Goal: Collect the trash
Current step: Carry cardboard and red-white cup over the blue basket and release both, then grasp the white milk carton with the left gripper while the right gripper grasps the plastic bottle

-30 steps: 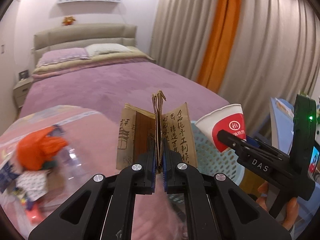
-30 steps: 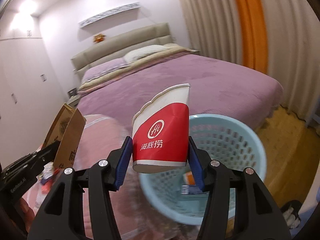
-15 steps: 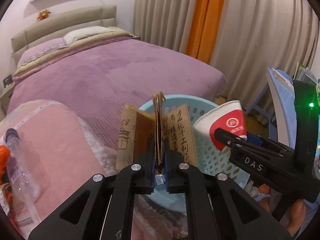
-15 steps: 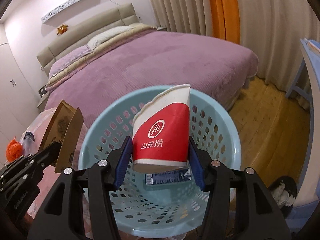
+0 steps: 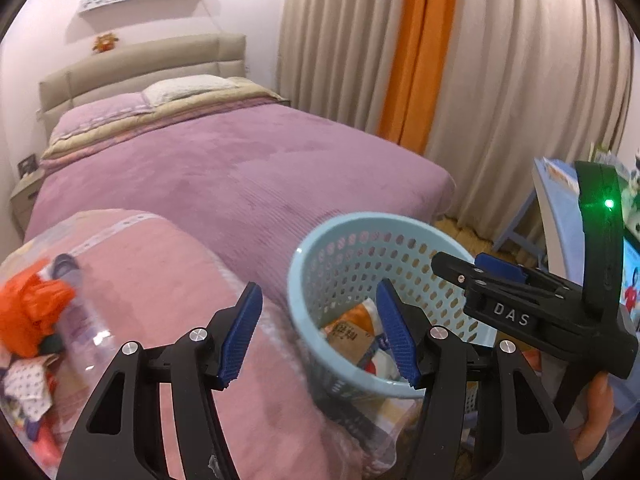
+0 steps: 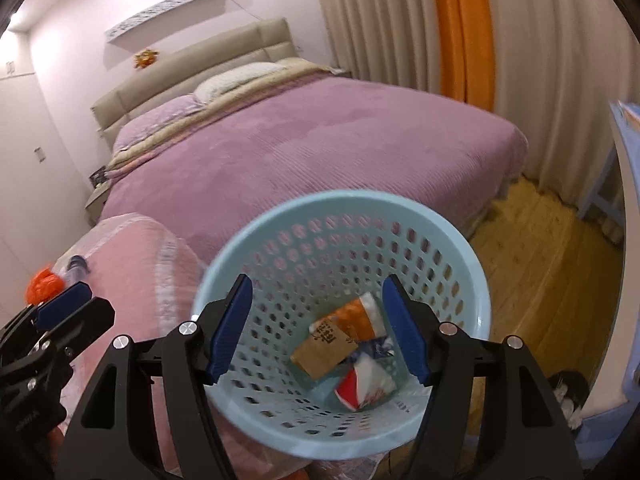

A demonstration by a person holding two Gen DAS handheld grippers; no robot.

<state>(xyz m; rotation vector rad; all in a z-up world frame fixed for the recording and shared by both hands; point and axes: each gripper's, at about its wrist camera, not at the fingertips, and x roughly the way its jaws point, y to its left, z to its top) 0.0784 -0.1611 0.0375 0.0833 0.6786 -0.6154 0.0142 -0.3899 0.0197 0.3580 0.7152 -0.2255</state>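
A light blue perforated basket (image 6: 476,280) stands below my right gripper (image 6: 320,332), which is open and empty above it. Inside lie a brown paper bag (image 6: 324,348), a red and white paper cup (image 6: 360,388) and other wrappers. In the left wrist view my left gripper (image 5: 320,332) is open and empty, over the basket's (image 5: 360,224) left rim. The right gripper (image 5: 516,304) shows at the right there. More trash lies at the far left on a pink cushion: an orange plastic bag (image 5: 28,312), a clear plastic bottle (image 5: 80,312) and paper scraps (image 5: 24,384).
A bed with a purple cover (image 5: 224,168) fills the middle behind the basket. Beige and orange curtains (image 5: 416,52) hang at the right. A blue table (image 5: 556,216) stands at the far right. Wooden floor (image 6: 540,264) lies right of the basket.
Both grippers have opened. The paper bag left the left gripper and the cup left the right gripper; both now lie in the basket.
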